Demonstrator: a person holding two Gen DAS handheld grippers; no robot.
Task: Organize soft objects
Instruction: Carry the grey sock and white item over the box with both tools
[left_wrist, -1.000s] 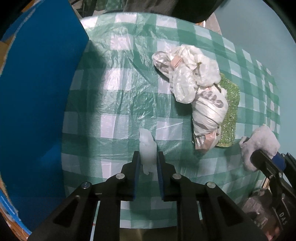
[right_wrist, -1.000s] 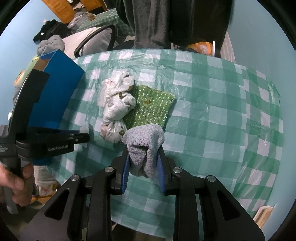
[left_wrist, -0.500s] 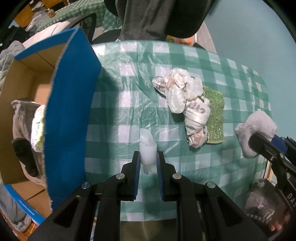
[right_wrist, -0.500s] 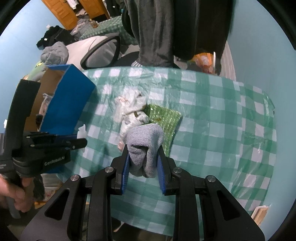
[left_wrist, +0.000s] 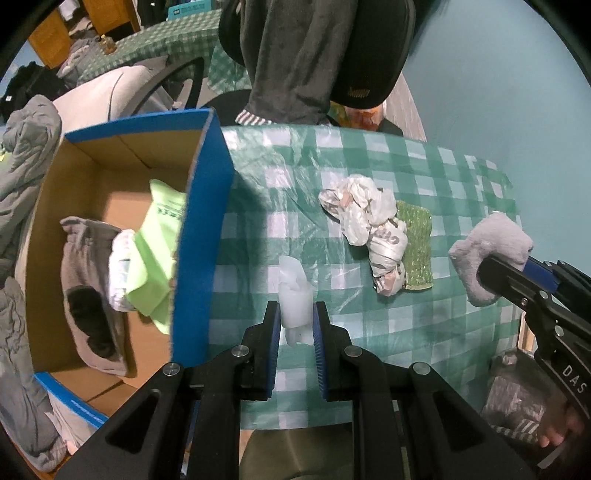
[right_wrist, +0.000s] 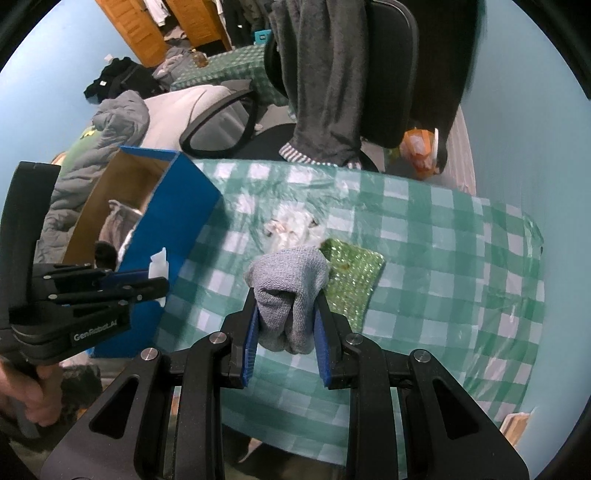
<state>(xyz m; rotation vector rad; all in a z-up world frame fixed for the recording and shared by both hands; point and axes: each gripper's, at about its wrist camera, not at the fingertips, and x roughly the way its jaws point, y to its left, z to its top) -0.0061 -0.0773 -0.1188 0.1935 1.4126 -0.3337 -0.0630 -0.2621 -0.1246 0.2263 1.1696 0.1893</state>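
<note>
White crumpled plastic wad (left_wrist: 294, 300) pinched between narrowed blue pads of left gripper (left_wrist: 294, 325), above checked tablecloth (left_wrist: 436, 184), just beside blue cardboard box (left_wrist: 201, 236). Right gripper (right_wrist: 287, 325) clamped narrow on grey knit cloth (right_wrist: 290, 288), over green sparkly pad (right_wrist: 351, 277).

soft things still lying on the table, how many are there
2: a knotted bundle of plastic bags mid-table, and a green sparkly cloth partly under its right side. Each hand-held gripper carries another piece; something may be hidden beneath the bundle.
</note>
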